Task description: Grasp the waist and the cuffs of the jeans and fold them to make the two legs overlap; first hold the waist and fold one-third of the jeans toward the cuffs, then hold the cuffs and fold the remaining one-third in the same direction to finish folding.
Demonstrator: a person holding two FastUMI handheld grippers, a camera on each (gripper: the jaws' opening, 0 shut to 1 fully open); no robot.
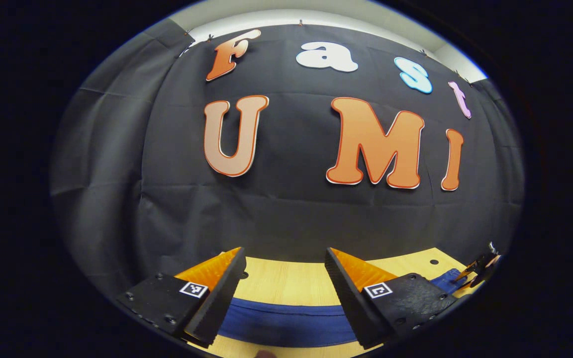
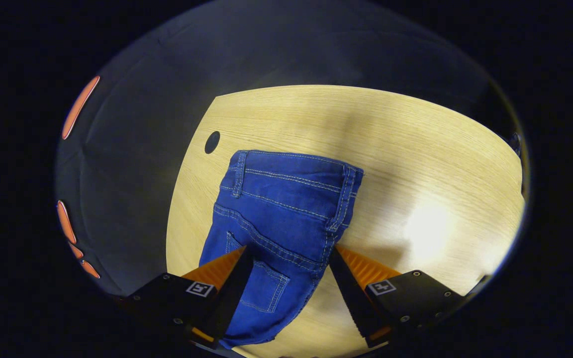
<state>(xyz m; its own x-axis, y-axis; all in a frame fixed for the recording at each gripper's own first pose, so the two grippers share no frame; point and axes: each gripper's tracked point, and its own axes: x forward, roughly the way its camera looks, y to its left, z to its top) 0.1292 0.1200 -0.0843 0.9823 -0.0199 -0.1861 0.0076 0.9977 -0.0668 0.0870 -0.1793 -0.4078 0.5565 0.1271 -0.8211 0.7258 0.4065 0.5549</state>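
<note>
While your left gripper (image 1: 285, 278) looks level toward the booth wall (image 1: 286, 209) in the left gripper view, its jaws stand apart and grasp nothing. A band of the blue jeans (image 1: 286, 323) lies flat on the wooden table (image 1: 286, 283) just beneath and between your fingers, running off to the right, where your other gripper (image 1: 480, 271) shows at the far right edge. In the right gripper view, your right gripper (image 2: 290, 278) hangs above the jeans (image 2: 286, 209), jaws released, one finger on either side of the seat and back pocket without pressing. Their waistband (image 2: 291, 166) lies at the far end, near a dark hole (image 2: 212, 142) in the table (image 2: 416, 164)
</note>
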